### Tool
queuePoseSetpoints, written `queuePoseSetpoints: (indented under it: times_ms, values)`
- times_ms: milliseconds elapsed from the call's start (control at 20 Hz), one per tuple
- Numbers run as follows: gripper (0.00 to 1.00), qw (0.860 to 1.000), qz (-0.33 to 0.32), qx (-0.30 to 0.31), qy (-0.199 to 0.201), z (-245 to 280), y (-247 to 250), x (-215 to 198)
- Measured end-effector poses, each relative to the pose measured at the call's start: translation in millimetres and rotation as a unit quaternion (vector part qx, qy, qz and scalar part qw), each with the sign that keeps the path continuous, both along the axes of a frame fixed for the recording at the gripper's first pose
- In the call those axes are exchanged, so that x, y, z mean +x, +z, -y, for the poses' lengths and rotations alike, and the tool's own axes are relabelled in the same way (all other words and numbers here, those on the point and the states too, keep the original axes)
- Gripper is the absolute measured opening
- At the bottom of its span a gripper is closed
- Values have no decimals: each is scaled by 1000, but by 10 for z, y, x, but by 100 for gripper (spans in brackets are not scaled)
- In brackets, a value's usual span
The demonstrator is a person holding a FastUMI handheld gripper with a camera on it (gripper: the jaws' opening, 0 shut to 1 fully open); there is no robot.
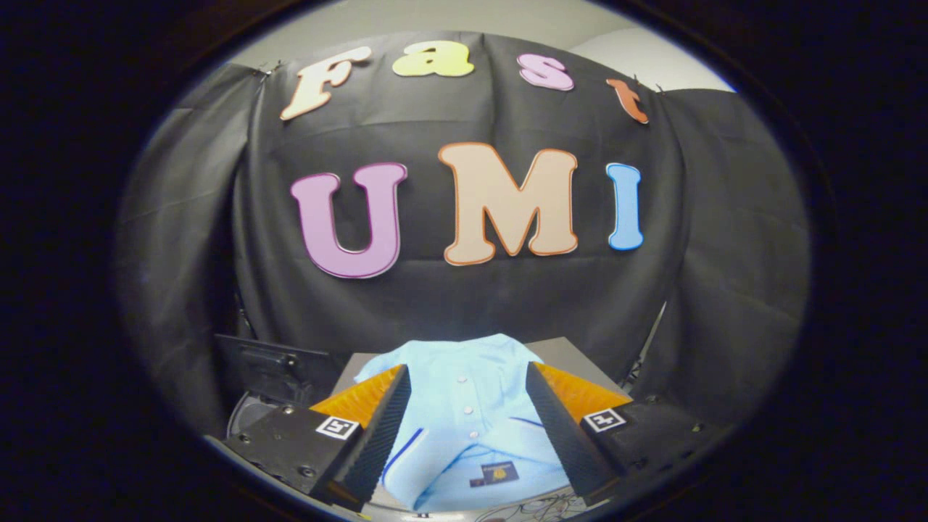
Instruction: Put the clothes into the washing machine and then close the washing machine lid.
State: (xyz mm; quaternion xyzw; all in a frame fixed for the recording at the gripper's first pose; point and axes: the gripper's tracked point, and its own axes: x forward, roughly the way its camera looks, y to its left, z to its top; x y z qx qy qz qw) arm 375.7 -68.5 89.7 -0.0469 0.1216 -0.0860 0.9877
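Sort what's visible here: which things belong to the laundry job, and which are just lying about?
Job:
- light blue shirt, lying between the open fingers
- dark raised lid, beside the shirt; probably the washing machine's

Lying about:
- loose wires near the collar

A staged recording booth: black cloth (464,290) draped as backdrop behind a small table (562,354).

Grey tabletop (573,357), light blue shirt (464,406) lying flat on it, collar nearest the open gripper (467,435)
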Motion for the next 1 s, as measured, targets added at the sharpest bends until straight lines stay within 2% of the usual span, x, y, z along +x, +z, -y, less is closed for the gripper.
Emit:
queuePoseSetpoints:
  times_ms: [250, 350, 450, 600, 700, 800, 850, 900, 1000]
  values:
    - [97, 996, -81, 27, 14, -144, -512, 489]
    - [98, 995, -98, 20, -9, -54, -591, 558]
    - [97, 993, -121, -11, -7, -1, -714, 605]
    - [98, 988, -154, -18, -1, -4, -849, 555]
    - [97, 988, -151, -2, -14, 30, -838, 610]
    - [98, 980, -193, 49, -29, -6, -998, 529]
    - [96, 984, -166, 52, -38, 3, -885, 578]
    - [94, 983, -172, 51, -42, 28, -909, 642]
    - [72, 983, -177, 36, -29, 9, -912, 595]
